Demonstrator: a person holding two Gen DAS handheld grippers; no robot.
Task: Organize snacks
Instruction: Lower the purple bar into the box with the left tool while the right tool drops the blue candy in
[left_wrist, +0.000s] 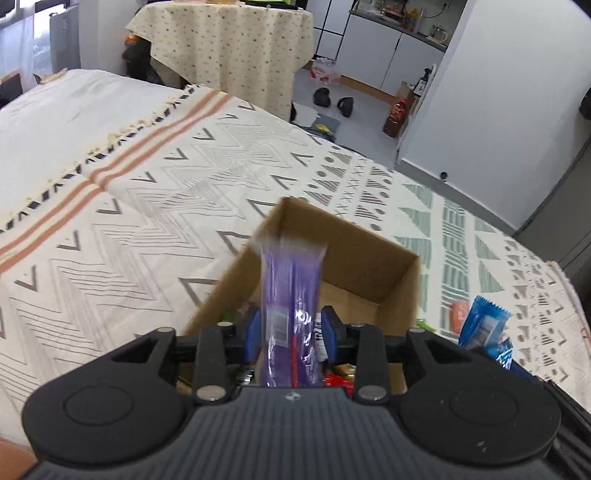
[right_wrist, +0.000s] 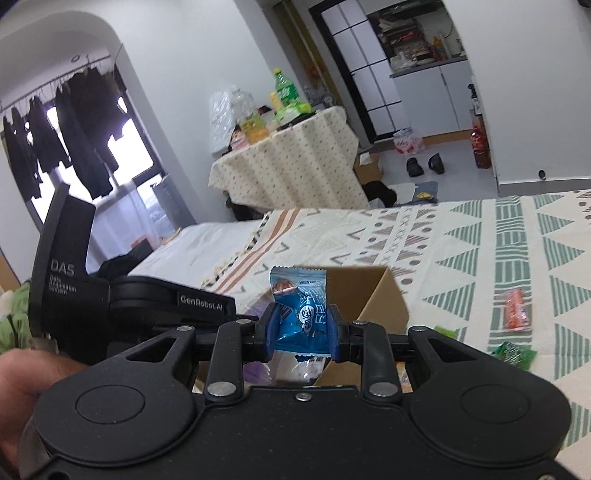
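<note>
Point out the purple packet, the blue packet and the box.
purple packet (left_wrist: 290, 291), left wrist view, middle of wrapper
blue packet (right_wrist: 301, 317), right wrist view, printed front
box (left_wrist: 397, 295), left wrist view, inner right wall

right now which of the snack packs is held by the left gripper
The purple snack pack, clamped upright in the left gripper above the cardboard box. The blue one sits in the right gripper.

Both wrist cameras looked forward from close above the cardboard box (left_wrist: 369, 254) (right_wrist: 373, 295), across the patterned bedspread (left_wrist: 147, 206) (right_wrist: 461, 251), toward the draped table (left_wrist: 229, 48) (right_wrist: 295, 162).
</note>
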